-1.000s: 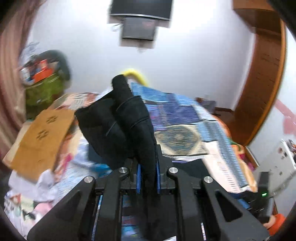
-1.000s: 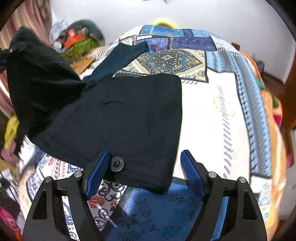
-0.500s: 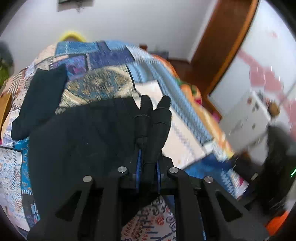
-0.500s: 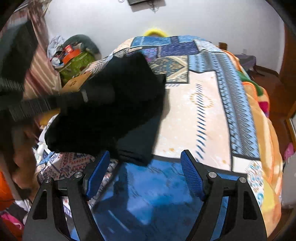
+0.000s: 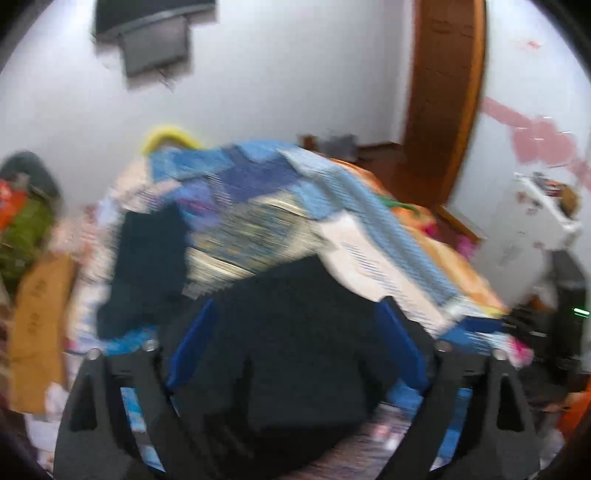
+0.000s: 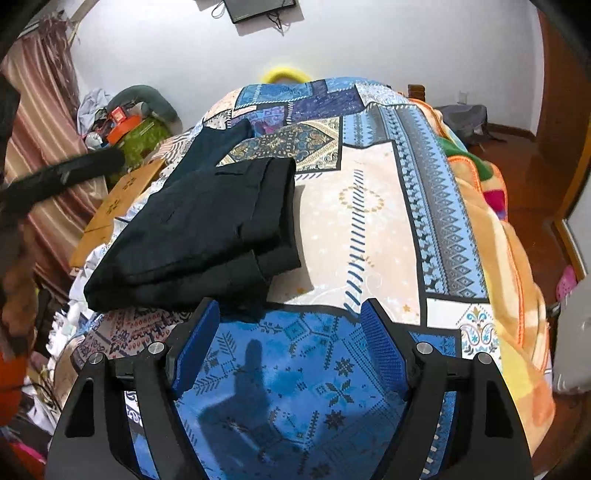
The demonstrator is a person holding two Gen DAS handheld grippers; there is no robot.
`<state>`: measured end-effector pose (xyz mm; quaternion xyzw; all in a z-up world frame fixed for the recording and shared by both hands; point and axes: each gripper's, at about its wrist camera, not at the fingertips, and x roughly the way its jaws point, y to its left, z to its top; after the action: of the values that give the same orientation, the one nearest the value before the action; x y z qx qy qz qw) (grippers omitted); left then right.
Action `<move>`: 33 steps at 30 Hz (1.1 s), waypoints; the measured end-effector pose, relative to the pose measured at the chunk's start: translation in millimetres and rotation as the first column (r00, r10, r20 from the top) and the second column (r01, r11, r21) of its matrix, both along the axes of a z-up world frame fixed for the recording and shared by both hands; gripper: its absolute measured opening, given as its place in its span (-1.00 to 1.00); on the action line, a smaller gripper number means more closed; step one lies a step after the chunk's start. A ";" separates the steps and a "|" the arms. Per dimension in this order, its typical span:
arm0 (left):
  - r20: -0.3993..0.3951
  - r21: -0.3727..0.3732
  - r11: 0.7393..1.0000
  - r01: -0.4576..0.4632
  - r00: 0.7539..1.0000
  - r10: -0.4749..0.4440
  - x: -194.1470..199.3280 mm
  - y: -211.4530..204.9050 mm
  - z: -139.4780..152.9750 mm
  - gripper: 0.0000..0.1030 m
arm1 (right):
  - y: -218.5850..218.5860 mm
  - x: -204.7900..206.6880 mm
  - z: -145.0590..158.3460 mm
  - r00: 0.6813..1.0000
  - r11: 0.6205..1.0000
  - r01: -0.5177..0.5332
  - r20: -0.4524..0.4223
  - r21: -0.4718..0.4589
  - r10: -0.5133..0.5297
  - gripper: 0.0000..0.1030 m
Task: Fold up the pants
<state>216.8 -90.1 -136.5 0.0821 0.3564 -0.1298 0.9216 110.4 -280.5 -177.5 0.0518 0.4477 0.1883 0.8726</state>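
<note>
Left wrist view, blurred: my left tongs (image 5: 293,345) gape wide above the black pants (image 5: 291,354).
Right wrist view: right tongs (image 6: 290,345) spread, empty; pants (image 6: 199,225) lie folded on the bed (image 6: 369,206), soft, limp; I'd pinch a layered edge.

White walls (image 6: 369,40) carry a dark screen (image 6: 260,9). A patchwork-quilted bed (image 6: 369,206) fills the room; striped curtain (image 6: 40,92) on the left, wooden door (image 5: 443,92) and reddish floor (image 6: 517,155) on the right.
</note>
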 end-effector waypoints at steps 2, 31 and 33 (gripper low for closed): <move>0.032 0.058 0.996 -0.069 0.997 0.067 20.4 21.6 -0.2 0.80 | 5.8 -0.8 4.7 1.000 1.000 -0.016 0.017 -0.002 0.016 0.47; -0.239 0.240 0.947 -0.216 0.932 0.273 56.2 130.5 -132.6 0.82 | 43.8 95.6 -41.3 0.996 0.992 -0.085 -0.048 -0.094 0.080 0.50; -0.252 0.224 0.943 -0.245 0.920 0.299 40.1 129.3 -128.9 0.82 | 43.7 99.3 -34.4 0.999 0.989 -0.033 -0.004 -0.145 0.033 0.50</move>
<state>256.9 39.2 -265.3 0.0989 0.5028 0.0238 0.8584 209.7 -236.8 -211.9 -0.0190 0.4616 0.1698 0.8705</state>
